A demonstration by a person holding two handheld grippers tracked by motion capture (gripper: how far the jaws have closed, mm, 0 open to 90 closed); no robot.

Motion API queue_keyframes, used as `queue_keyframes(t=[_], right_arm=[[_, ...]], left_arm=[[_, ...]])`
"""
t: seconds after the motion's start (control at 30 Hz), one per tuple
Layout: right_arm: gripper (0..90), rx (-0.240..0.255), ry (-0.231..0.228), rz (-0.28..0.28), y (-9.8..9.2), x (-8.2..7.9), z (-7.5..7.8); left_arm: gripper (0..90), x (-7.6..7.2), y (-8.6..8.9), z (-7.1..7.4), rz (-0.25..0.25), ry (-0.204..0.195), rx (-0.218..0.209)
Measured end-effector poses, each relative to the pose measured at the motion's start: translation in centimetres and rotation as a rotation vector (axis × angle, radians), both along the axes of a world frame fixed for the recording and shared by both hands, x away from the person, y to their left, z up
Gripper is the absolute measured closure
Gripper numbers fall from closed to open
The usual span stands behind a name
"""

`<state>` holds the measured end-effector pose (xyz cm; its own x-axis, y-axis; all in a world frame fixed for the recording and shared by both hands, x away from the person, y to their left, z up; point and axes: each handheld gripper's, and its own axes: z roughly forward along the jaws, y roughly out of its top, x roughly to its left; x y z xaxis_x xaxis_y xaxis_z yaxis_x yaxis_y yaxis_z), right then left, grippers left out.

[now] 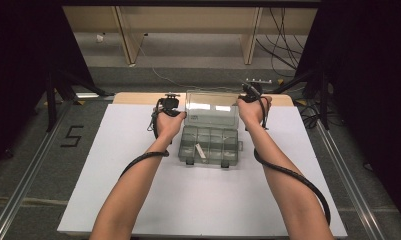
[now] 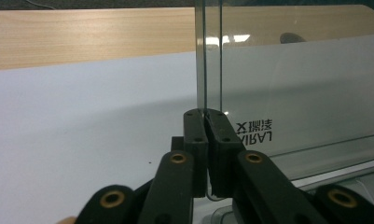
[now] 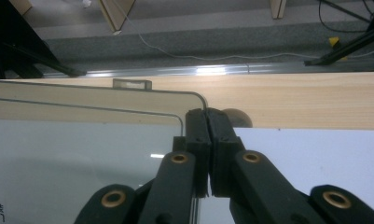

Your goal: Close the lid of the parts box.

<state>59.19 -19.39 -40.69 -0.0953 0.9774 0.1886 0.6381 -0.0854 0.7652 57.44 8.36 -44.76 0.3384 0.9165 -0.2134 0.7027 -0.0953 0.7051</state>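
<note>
box: a clear plastic organizer box (image 1: 209, 145) with a greyish divided tray, lying at about the centre of the white sheet (image 1: 138, 200) on the table, slightly toward 12 o'clock.
lid: the transparent lid (image 1: 211, 109) stands raised, nearly upright, hinged at the 12 o'clock side of the tray; ceiling lights glare on it.
contents: a small pale strip (image 1: 200, 150) lies slanted in one compartment; two dark latches sit on the tray's 6 o'clock edge.
left gripper: left gripper (image 1: 169, 106) at the lid's 9 o'clock edge; in the left gripper view its jaws (image 2: 206, 122) are pressed together on the thin side edge of the lid (image 2: 208, 70), which rises straight up between them.
right gripper: right gripper (image 1: 250, 93) at the lid's 3 o'clock upper corner; in the right gripper view its jaws (image 3: 206, 122) are clamped on the lid's rounded corner edge (image 3: 194, 100).
left gripper view extra: mirrored printed lettering (image 2: 254, 131) seen through the lid, which the high view is too coarse to show.
right gripper view extra: a small tab (image 3: 132, 84) on the lid's top rim, and the wooden table edge (image 3: 306, 102) beyond the sheet.
high view extra: the whole tray with its compartments, and both forearms.
hands: both forearms reach in from 6 o'clock, roughly symmetrical, cables trailing along each; the right gripper grips higher on the lid than the left.
</note>
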Motion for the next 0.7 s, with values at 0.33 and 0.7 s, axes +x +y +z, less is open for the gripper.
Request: queue_keyframes(t=[0.33, 0.7], right_arm=[[88.9, -0.034, -0.076, 0.052, -0.6, -0.9, 0.5], [88.8, -0.014, -0.101, 0.092, -1.0, -2.1, 1.0]], left_arm=[[61.7, 1.6, 0.0, 2.1, -0.004, -0.124, -0.046], [73.3, 2.6, -0.1, 4.7, 0.031, -0.163, -0.082]])
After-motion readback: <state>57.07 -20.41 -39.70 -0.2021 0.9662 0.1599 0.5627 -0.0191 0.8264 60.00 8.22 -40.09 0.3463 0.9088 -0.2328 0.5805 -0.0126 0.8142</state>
